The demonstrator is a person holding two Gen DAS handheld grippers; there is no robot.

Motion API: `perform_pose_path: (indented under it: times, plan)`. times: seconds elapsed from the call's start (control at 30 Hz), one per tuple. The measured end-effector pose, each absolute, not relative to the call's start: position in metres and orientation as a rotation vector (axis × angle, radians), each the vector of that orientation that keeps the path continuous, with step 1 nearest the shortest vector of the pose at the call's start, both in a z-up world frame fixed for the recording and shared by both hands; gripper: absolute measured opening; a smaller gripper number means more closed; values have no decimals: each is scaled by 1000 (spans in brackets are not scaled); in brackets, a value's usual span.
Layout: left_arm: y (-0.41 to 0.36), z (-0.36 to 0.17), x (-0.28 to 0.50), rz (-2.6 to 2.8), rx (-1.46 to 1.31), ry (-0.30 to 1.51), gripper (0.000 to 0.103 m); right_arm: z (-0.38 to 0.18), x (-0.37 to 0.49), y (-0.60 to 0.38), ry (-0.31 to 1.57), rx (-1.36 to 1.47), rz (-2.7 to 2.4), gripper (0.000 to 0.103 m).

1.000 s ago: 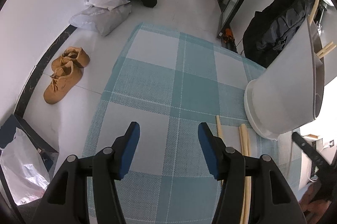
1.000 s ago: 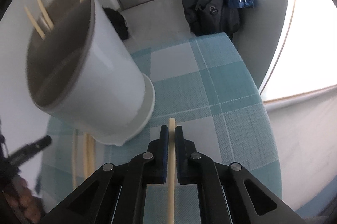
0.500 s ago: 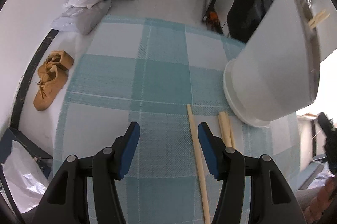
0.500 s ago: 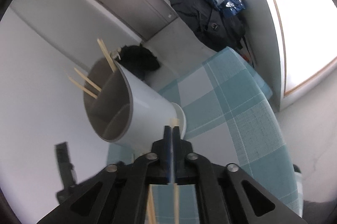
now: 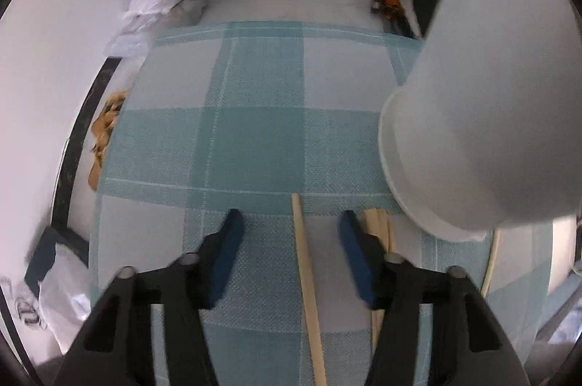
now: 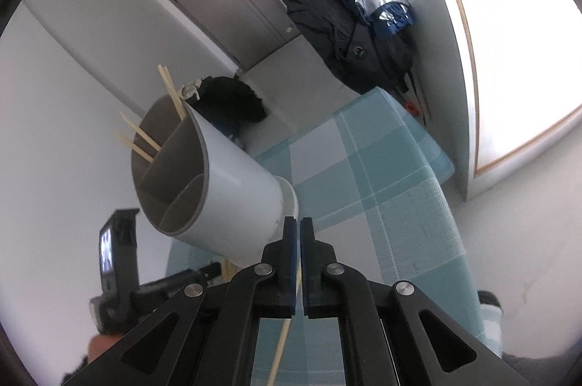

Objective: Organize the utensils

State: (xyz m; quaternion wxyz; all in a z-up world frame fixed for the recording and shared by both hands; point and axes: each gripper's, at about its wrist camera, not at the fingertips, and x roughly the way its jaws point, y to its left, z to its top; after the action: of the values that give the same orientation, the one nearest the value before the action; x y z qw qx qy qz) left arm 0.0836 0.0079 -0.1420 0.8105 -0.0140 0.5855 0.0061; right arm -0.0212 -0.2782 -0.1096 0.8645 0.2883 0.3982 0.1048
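Left wrist view. The left hand-held gripper pointed steeply down at the worktop, which was covered in a teal-and-white checked cloth. Its jaws had just been closing, yet the blue pads did not touch anything; a single wooden chopstick lay on the cloth between them, unclasped. More loose chopsticks lay just beside the right-hand pad, partly hidden by it, and another pale stick showed past the base of the white utensil holder, which stood near on the right.

Right wrist view. The right hand-held gripper was clenched on a thin chopstick, whose shaft ran down behind the pads; its tip was hidden between them. The utensil holder, a white cylinder with a grey interior split by partitions, already held several chopsticks leaning against its far rim.

Progress, as judged. The task appeared partly done: some sticks were in the holder, one was gripped for delivery, and at least four remained on the cloth. The sticks looked slender, pale and smooth, likely to slip or roll.
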Motion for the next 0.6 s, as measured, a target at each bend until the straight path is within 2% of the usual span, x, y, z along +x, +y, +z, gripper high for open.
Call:
perform_pose_path:
  times: [0.03,0.07,0.1,0.13,0.2,0.27,0.6]
  plan:
    - [6,-141,85,21,-36,1251,24,-111,-20,-277,845,601,226,3]
    - [8,-140,85,24,-51,1253,3,-112,-20,-276,851,594,228,5]
    - [9,-141,85,21,-72,1255,1,-113,-19,-275,858,584,227,8]
    - [13,-141,84,22,-95,1256,1,-114,-19,-272,865,570,226,11]
    - [12,-142,85,16,-114,1251,1,-118,-19,-266,885,549,232,24]
    - [16,-142,84,16,-134,1237,1,-124,-19,-256,917,518,244,33]
    - [50,-106,67,-53,-297,1072,1,-152,-15,-188,1011,227,214,34]
